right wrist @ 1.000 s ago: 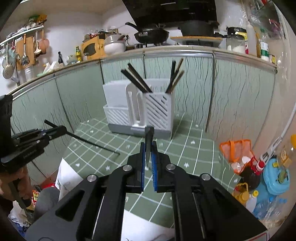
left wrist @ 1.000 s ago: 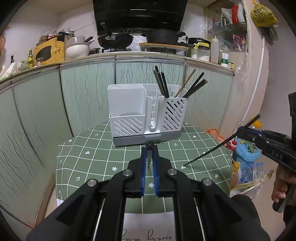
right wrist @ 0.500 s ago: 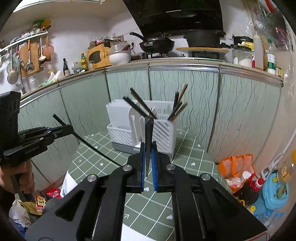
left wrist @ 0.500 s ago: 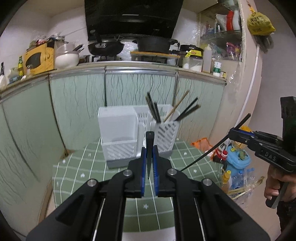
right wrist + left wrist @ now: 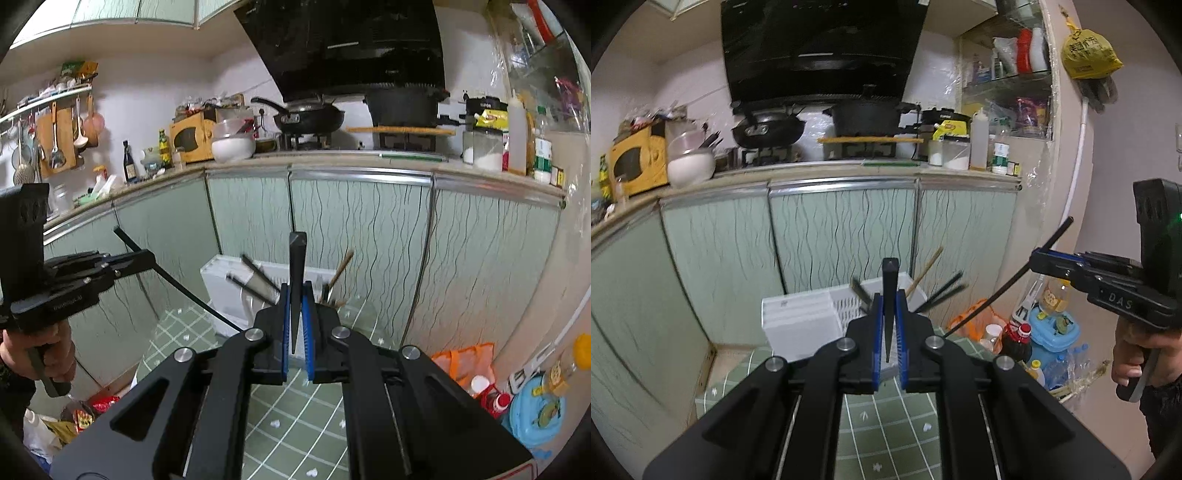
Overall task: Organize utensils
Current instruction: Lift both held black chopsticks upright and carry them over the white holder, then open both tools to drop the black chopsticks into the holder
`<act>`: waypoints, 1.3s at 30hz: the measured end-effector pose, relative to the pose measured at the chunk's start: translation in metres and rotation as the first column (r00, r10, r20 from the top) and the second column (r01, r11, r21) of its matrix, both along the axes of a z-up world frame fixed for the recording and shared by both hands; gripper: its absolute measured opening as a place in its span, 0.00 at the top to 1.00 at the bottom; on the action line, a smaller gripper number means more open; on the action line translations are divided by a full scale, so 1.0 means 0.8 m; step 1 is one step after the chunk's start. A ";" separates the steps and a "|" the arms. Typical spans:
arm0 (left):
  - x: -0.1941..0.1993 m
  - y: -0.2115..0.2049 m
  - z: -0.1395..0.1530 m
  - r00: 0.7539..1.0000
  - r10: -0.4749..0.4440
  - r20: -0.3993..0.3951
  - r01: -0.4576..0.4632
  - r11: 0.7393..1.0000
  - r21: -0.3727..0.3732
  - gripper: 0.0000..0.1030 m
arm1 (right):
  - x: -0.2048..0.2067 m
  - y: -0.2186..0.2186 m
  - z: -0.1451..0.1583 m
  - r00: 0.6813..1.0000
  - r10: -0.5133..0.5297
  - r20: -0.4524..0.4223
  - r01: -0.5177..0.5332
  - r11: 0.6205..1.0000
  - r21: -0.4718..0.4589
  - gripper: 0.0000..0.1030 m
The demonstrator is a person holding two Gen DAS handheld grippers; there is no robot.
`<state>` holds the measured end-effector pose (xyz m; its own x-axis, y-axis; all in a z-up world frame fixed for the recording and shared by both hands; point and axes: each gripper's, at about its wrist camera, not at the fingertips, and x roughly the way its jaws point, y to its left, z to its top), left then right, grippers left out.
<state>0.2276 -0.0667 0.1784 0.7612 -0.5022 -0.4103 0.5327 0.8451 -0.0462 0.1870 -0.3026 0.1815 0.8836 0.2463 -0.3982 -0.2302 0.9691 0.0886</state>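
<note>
Two hand-held black two-finger tools, each clamped on one thin black chopstick. Left gripper (image 5: 888,325) seen from its own camera at 6 o'clock, blue-lined pads closed tight on a black chopstick (image 5: 888,295) standing up between them toward 12; same tool (image 5: 122,260) seen from the right camera at 9 o'clock, the stick (image 5: 177,284) running aslant through its tip from 11 down toward 4, a bare hand (image 5: 37,350) wrapped on the grip below. Right gripper (image 5: 296,317) at 6 o'clock in its own view, likewise clenched on a second black chopstick (image 5: 297,273) pointing to 12; from the left camera this tool (image 5: 1052,260) at 3 o'clock, its stick (image 5: 1004,291) slanting from 1 down to 7, a hand (image 5: 1141,354) on the handle at 4 o'clock. White slotted plastic utensil caddy (image 5: 801,314) on the green grid-patterned tablecloth (image 5: 886,417), just beyond the left fingertips toward 12, partly hidden behind them; blurred in both views. Right-hand compartment of the caddy filled with several dark chopsticks (image 5: 945,291) and one pale wooden one (image 5: 925,269), all leaning out toward 1 and 2 o'clock; left-hand compartment's contents not discernible. Both held sticks well above the cloth and apart from the caddy. Pale green cabinet doors with wavy black lines (image 5: 351,229) behind; black wok (image 5: 310,118) and black pot (image 5: 402,107) on the stove at 12; yellow microwave (image 5: 635,162) at 10 o'clock.
</note>
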 end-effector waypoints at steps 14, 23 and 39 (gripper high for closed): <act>0.078 -0.039 0.035 1.000 -0.015 -0.017 0.014 0.999 -0.039 0.93 | 0.077 -0.014 0.032 1.000 0.003 0.002 -0.003 1.000 0.014 0.94; 0.125 -0.047 0.009 0.998 -0.023 -0.053 0.021 0.999 -0.034 0.93 | 0.134 -0.018 0.003 0.999 0.002 -0.053 -0.001 1.000 0.009 0.94; 0.154 -0.046 -0.030 0.998 0.043 -0.054 -0.041 0.999 0.030 0.05 | 0.175 -0.029 -0.043 0.993 -0.070 -0.098 0.067 0.997 -0.042 0.13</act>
